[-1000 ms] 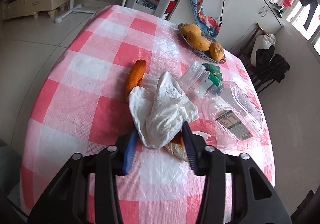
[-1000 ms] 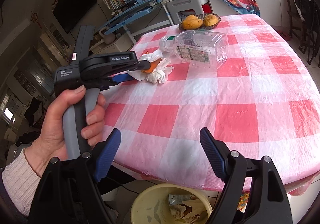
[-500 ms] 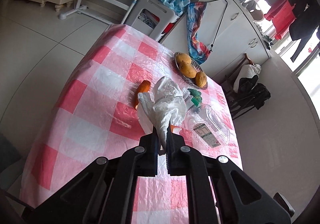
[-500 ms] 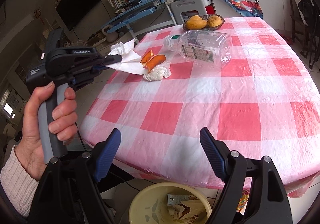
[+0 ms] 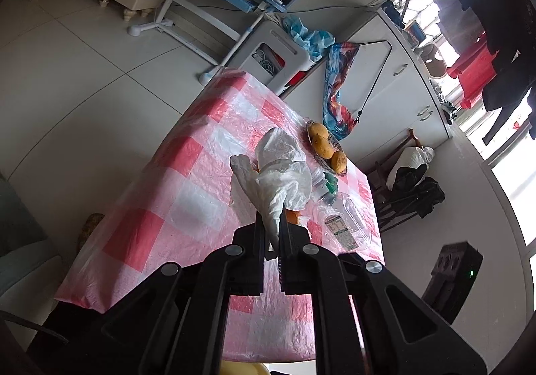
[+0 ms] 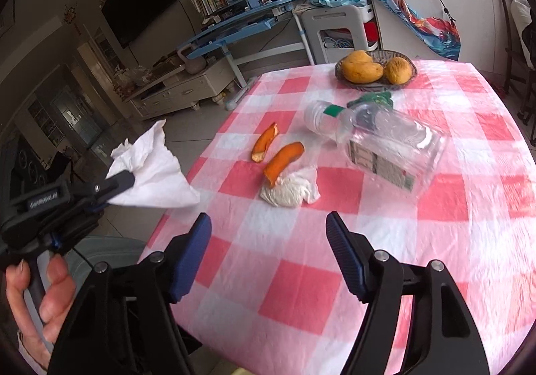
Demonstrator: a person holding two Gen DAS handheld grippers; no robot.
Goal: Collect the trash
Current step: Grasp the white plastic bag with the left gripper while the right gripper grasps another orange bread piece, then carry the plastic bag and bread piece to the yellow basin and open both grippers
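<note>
My left gripper [image 5: 272, 234] is shut on a crumpled white tissue [image 5: 279, 170] and holds it in the air off the table's near left side; both also show in the right wrist view, gripper [image 6: 125, 179] and tissue [image 6: 154, 170]. My right gripper [image 6: 268, 241] is open and empty above the pink checked tablecloth [image 6: 335, 274]. On the cloth lie two orange peels [image 6: 283, 159], a second crumpled tissue [image 6: 291, 191], a clear plastic bottle [image 6: 382, 144] on its side and a green wrapper [image 6: 372, 98].
A basket of mangoes [image 6: 375, 70] stands at the table's far edge. A yellow bin rim [image 5: 241, 368] shows below the near table edge. A chair with bags [image 5: 412, 180] stands to the right, a blue desk [image 6: 241, 30] behind.
My left gripper closed on the white tissue and lifted it off the table, back and to the left. My right gripper moved forward over the table and stayed open.
</note>
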